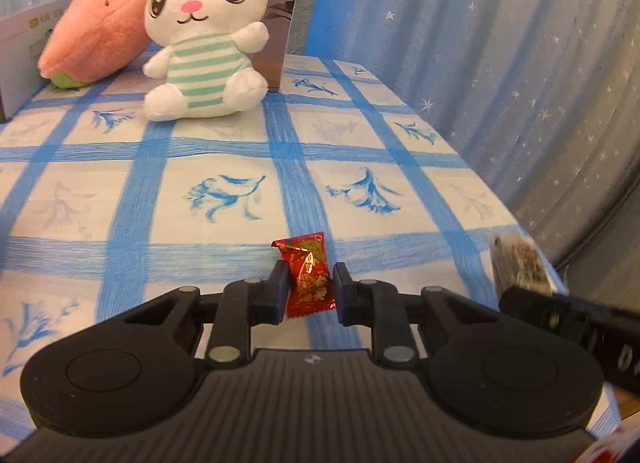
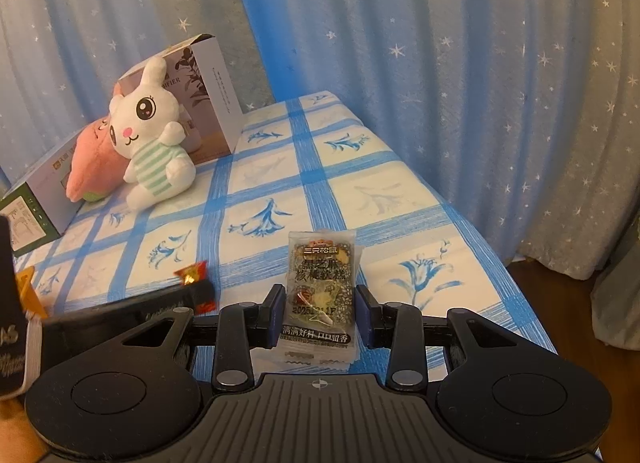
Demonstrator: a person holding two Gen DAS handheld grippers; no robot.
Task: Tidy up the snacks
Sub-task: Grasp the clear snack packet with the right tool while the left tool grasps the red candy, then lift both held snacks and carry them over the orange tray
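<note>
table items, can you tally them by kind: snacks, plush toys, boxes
snacks: 2 (red foil-wrapped candy, clear-wrapped dark sesame cake packet)
plush toys: 2 (white rabbit plush in green stripes, pink peach-shaped plush)
boxes: 2 (tall grey cardboard box with plant print, low white-and-green carton)
total: 6

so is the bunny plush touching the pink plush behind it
Touching: the right wrist view shows the bunny plush leaning directly against the pink plush, no gap.
</note>
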